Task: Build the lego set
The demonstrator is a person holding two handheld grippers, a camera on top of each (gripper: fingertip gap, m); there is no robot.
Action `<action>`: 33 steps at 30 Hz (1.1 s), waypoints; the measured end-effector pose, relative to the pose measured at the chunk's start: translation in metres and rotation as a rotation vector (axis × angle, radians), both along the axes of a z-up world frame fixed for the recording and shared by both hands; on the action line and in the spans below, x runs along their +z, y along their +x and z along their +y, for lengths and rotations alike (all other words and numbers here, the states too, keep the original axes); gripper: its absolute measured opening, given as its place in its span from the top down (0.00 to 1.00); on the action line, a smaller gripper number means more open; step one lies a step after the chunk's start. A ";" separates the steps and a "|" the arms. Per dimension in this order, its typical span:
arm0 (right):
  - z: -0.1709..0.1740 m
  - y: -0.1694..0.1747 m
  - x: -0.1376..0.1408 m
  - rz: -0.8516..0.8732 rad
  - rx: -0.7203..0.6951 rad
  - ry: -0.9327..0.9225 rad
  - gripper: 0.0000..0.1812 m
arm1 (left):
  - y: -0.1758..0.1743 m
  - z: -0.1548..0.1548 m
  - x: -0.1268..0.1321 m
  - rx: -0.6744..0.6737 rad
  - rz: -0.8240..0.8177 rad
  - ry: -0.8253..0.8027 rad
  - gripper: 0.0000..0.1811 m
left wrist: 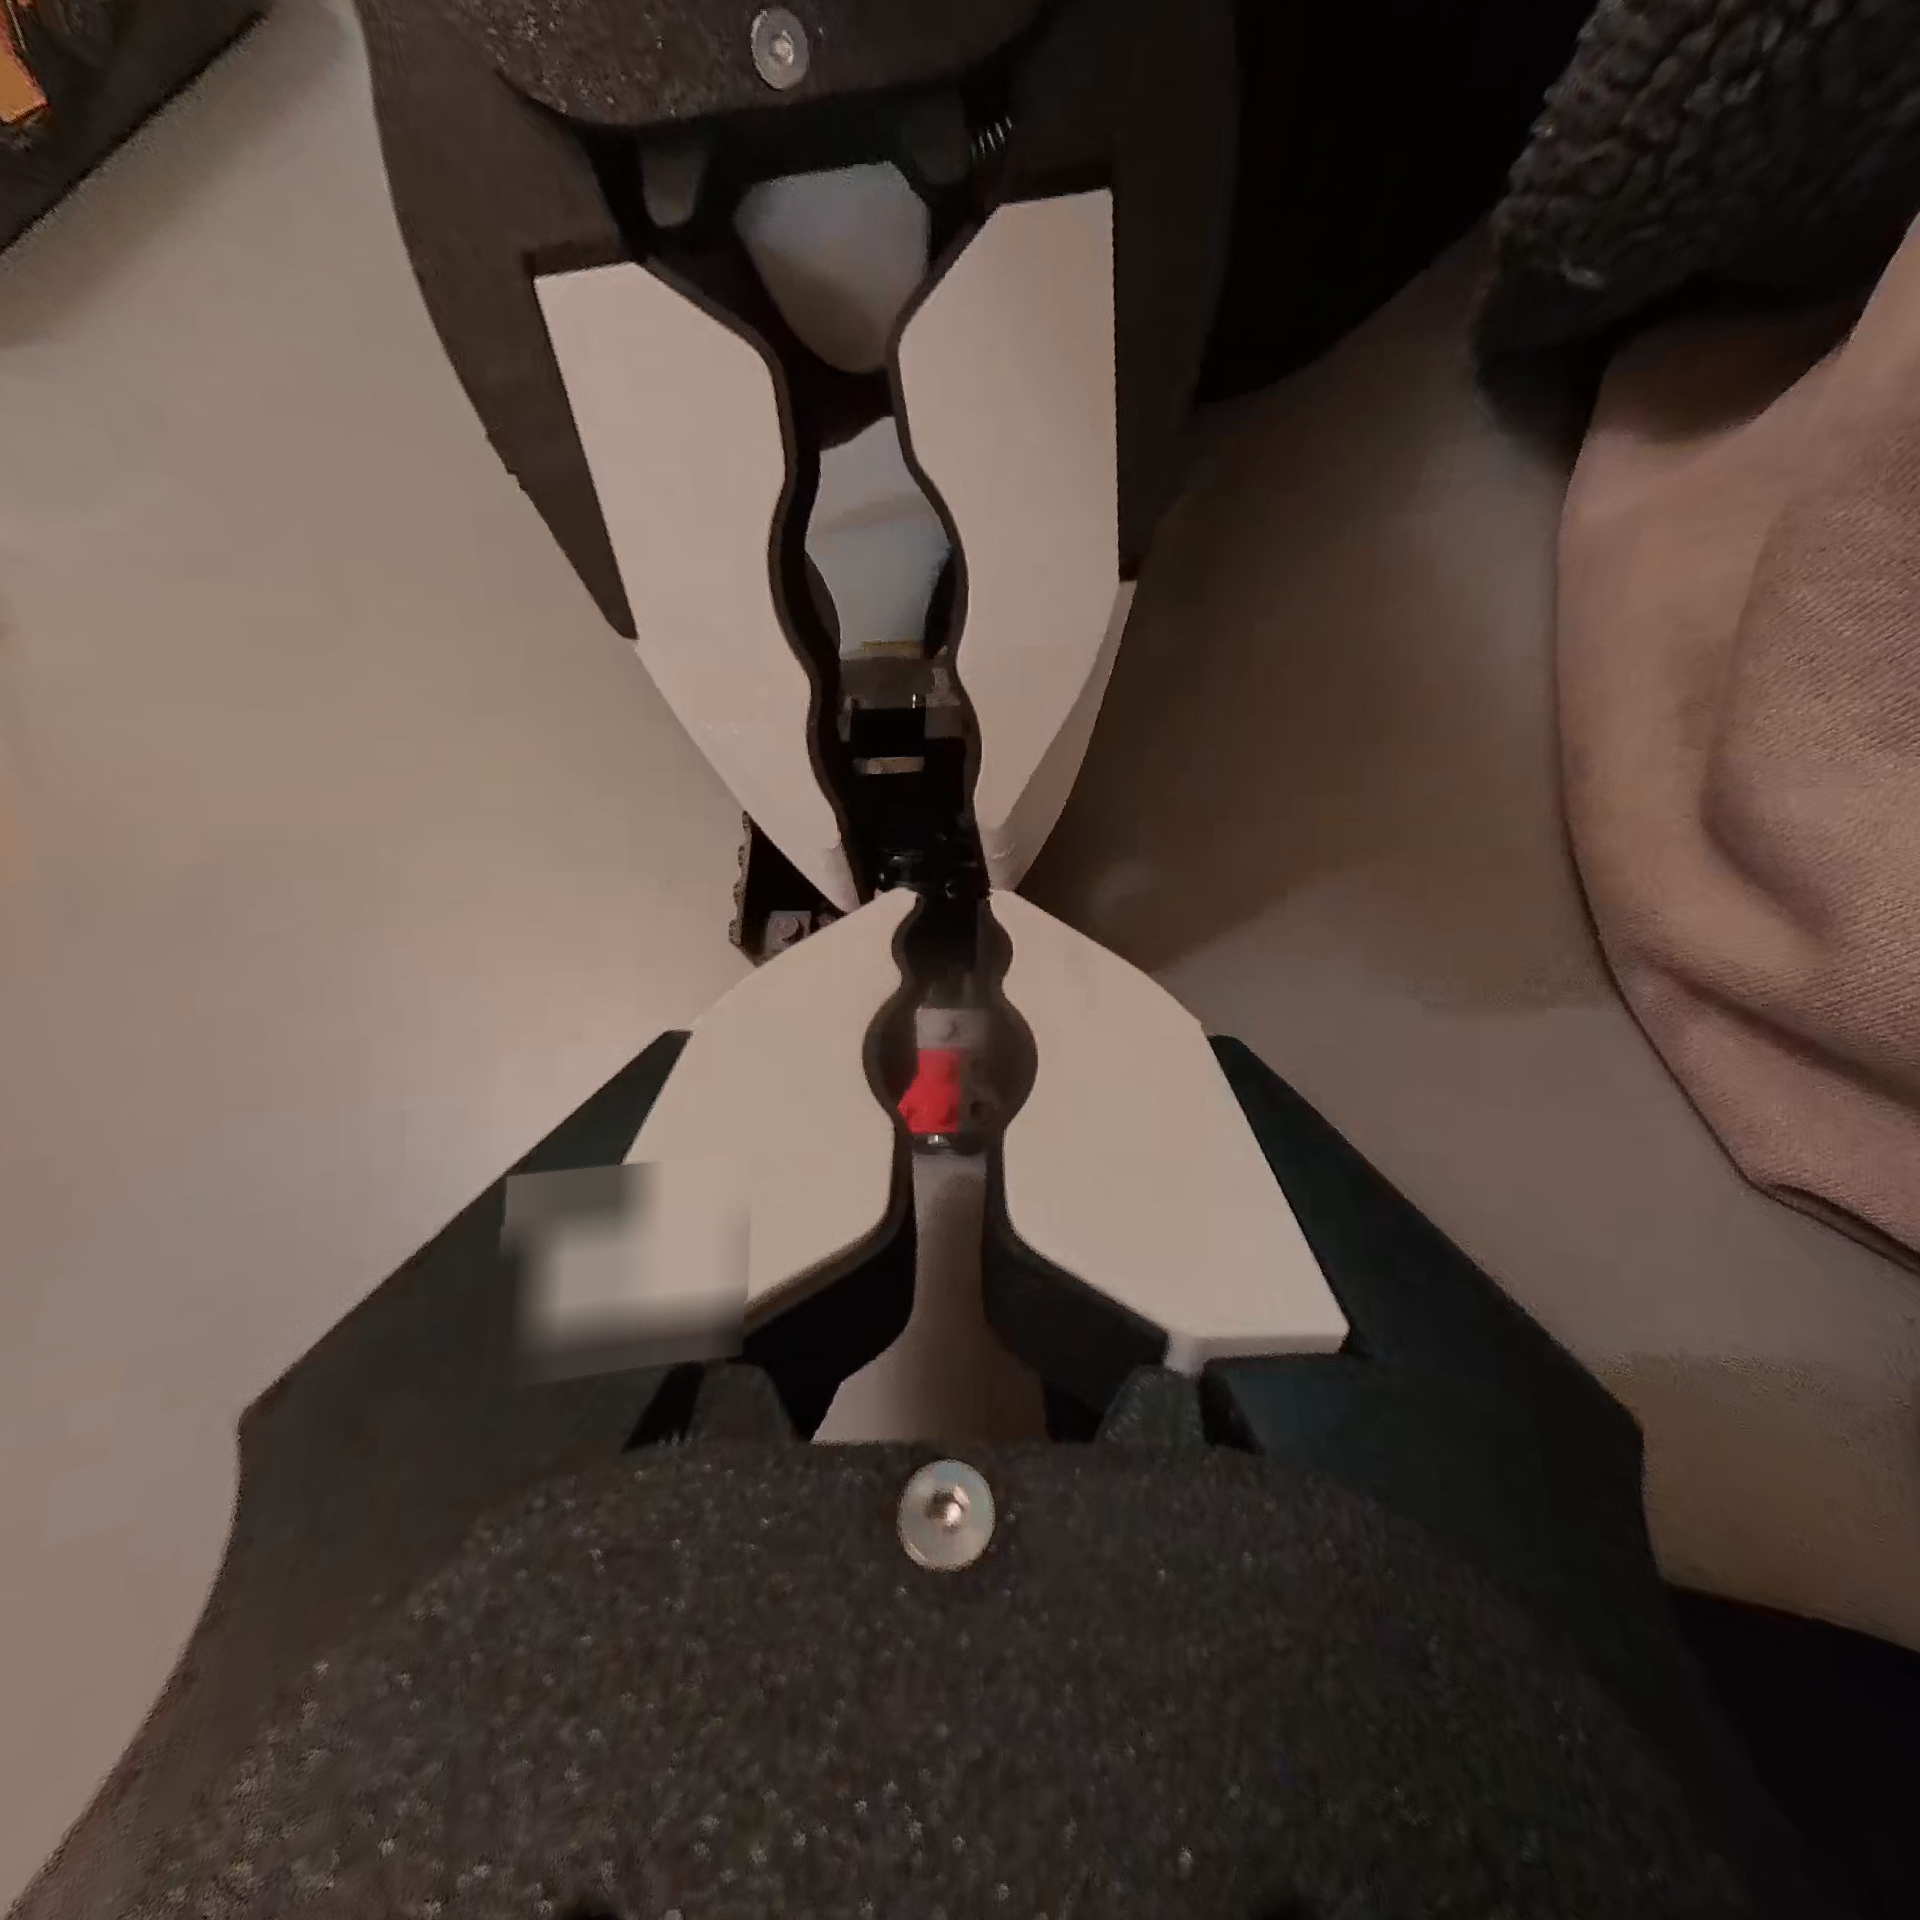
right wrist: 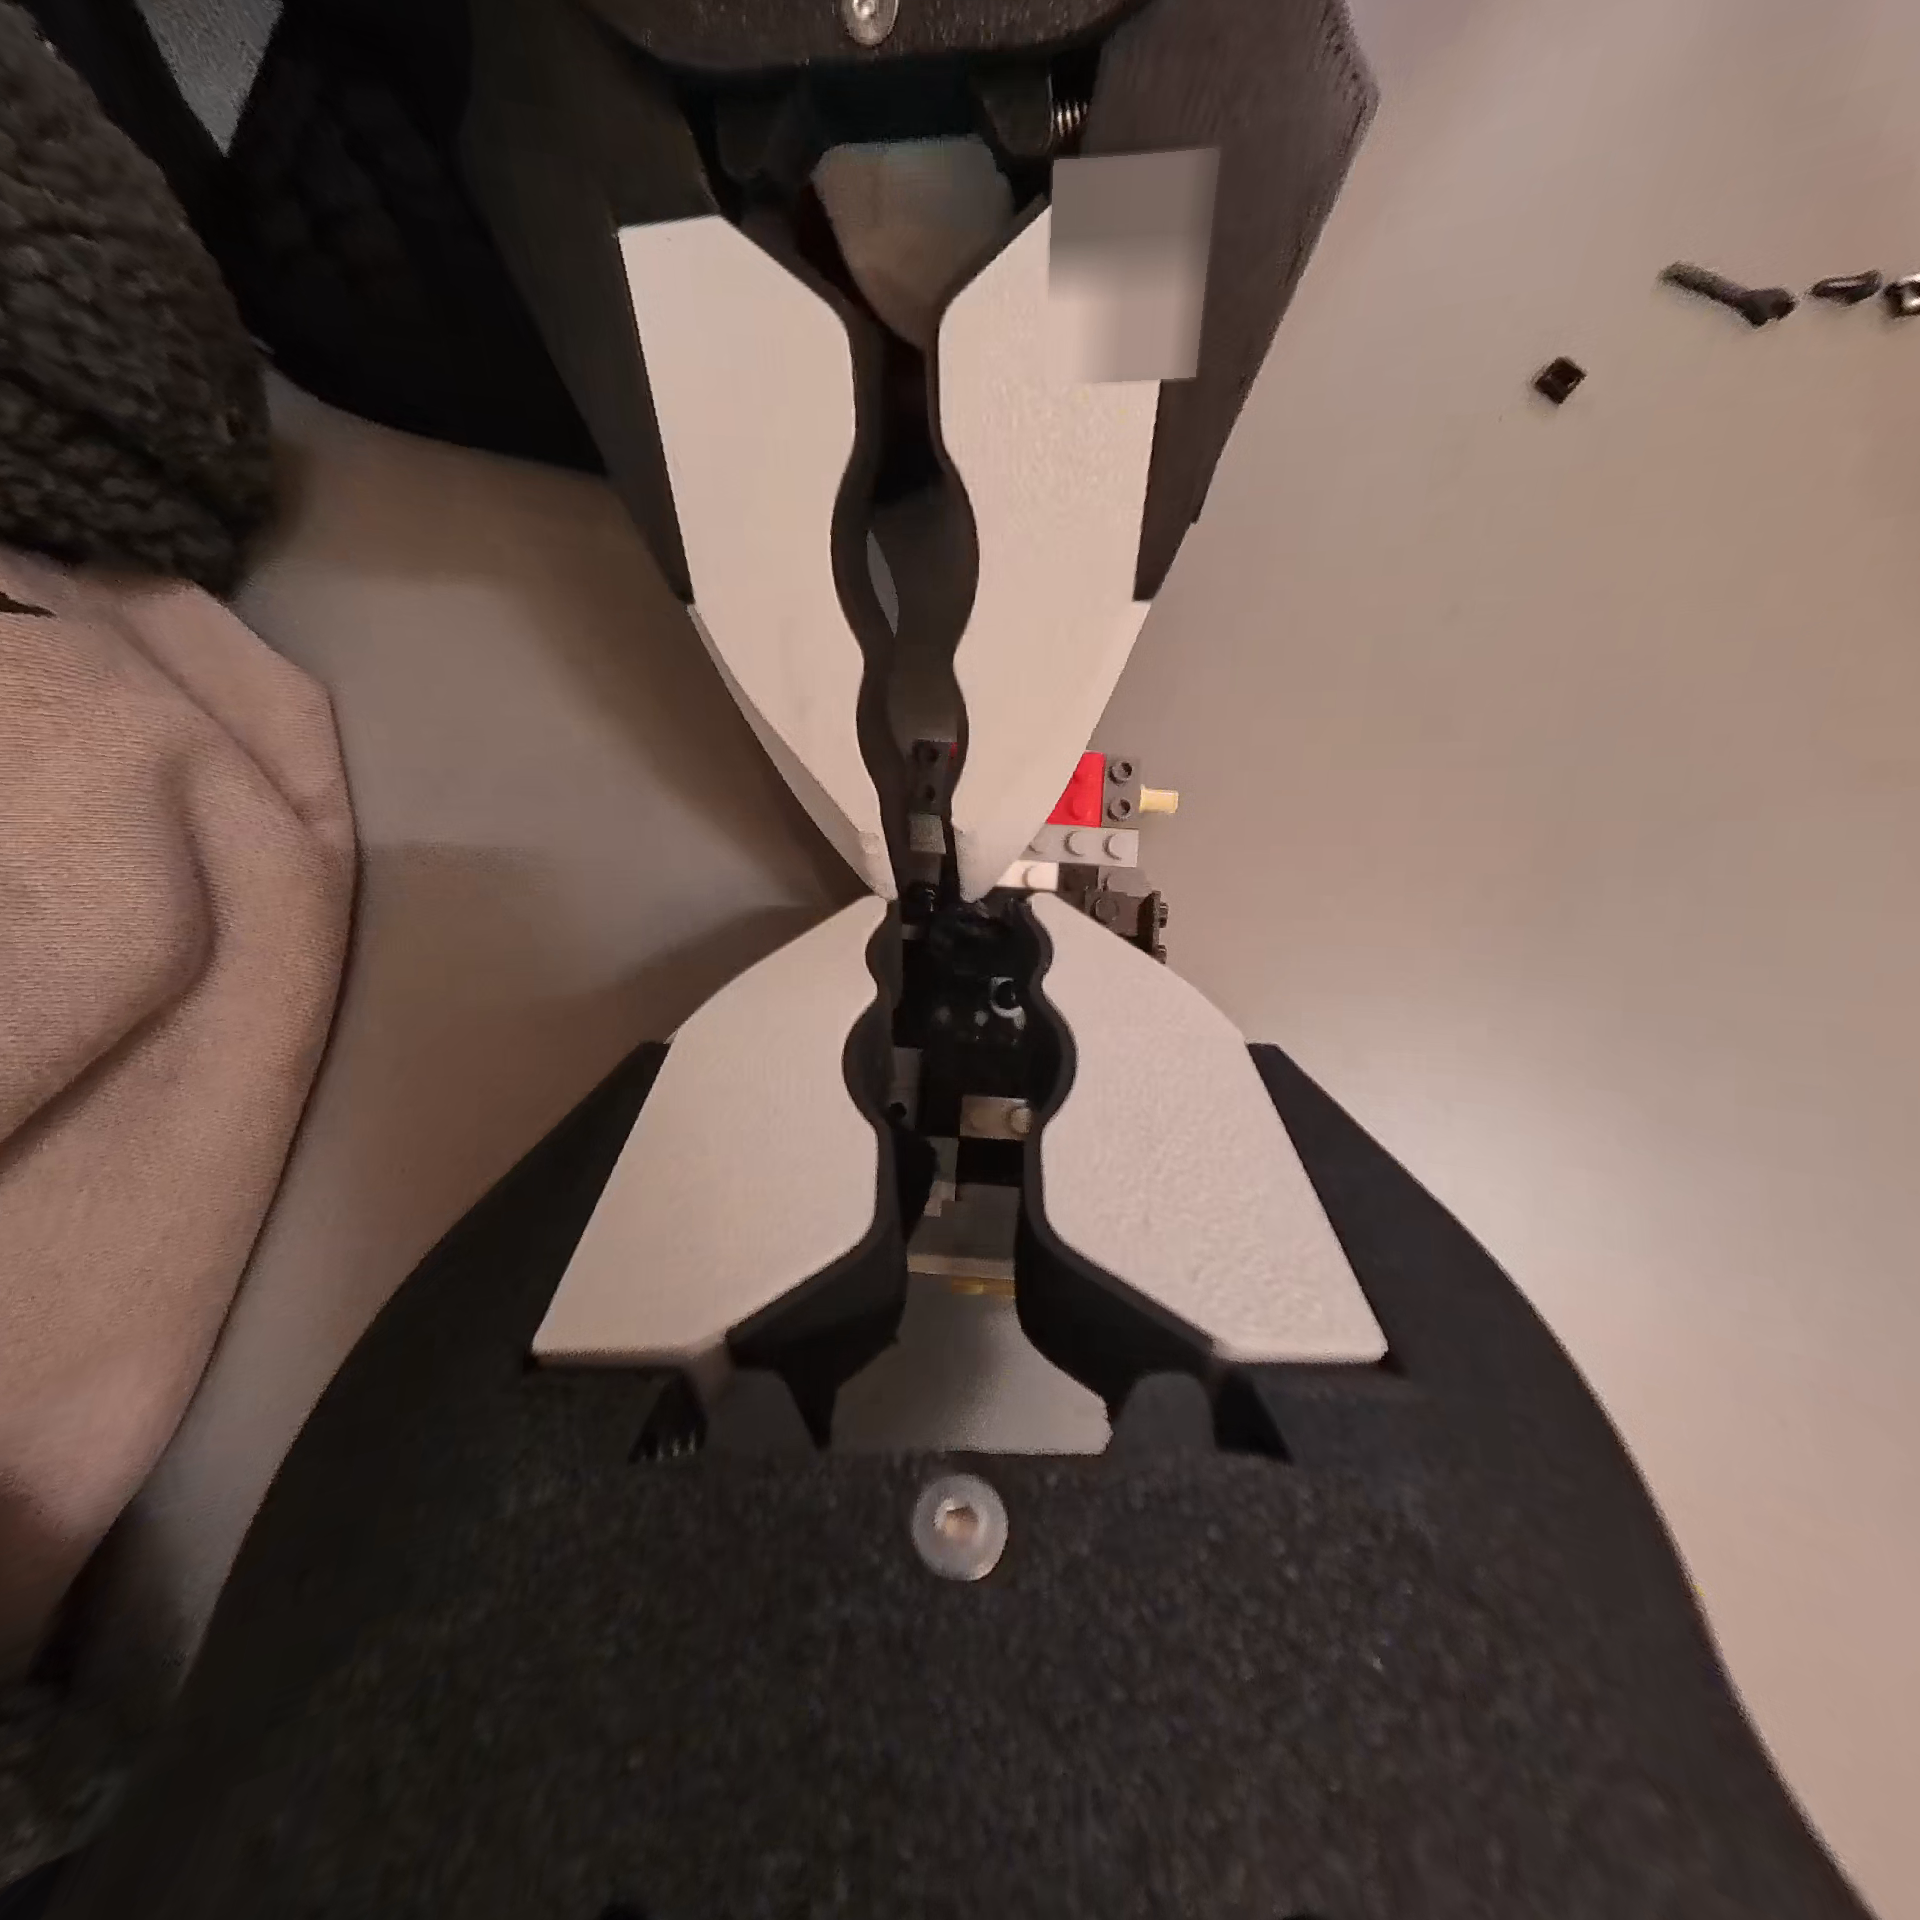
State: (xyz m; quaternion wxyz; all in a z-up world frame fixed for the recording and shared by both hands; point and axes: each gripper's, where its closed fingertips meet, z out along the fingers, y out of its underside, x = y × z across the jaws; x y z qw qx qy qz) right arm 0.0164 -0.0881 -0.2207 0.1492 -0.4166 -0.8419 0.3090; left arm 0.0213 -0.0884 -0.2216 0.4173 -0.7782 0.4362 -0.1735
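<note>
My two grippers meet tip to tip over a white table point(left wrist: 260, 727). In the left wrist view, my left gripper point(left wrist: 940, 920) is shut, with a red brick point(left wrist: 928, 1101) and a pale grey piece of the lego build between its fingers. My right gripper point(left wrist: 925, 873) comes from the top, shut on a black lego part point(left wrist: 902, 748). In the right wrist view, my right gripper point(right wrist: 956, 920) is shut on that black part point(right wrist: 966, 1013). The left gripper point(right wrist: 930, 883) is above it, and red and grey bricks point(right wrist: 1091, 821) show past its finger. The join between the parts is hidden.
Several small loose black pieces point(right wrist: 1725, 296) lie on the table at the far right of the right wrist view. A person's beige garment point(left wrist: 1714, 831) and dark knit fabric point(left wrist: 1714, 156) sit close beside the grippers. Both grippers' tips are close together, under 4 cm apart.
</note>
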 end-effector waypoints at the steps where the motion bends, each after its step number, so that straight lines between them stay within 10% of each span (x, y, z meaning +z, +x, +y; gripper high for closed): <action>1: 0.000 0.000 0.000 -0.011 0.004 0.002 0.89 | 0.000 0.000 0.000 0.000 -0.004 -0.005 0.96; 33: 0.008 0.007 0.005 -0.011 0.098 -0.006 0.89 | -0.001 -0.006 -0.010 -0.110 0.231 -0.143 0.96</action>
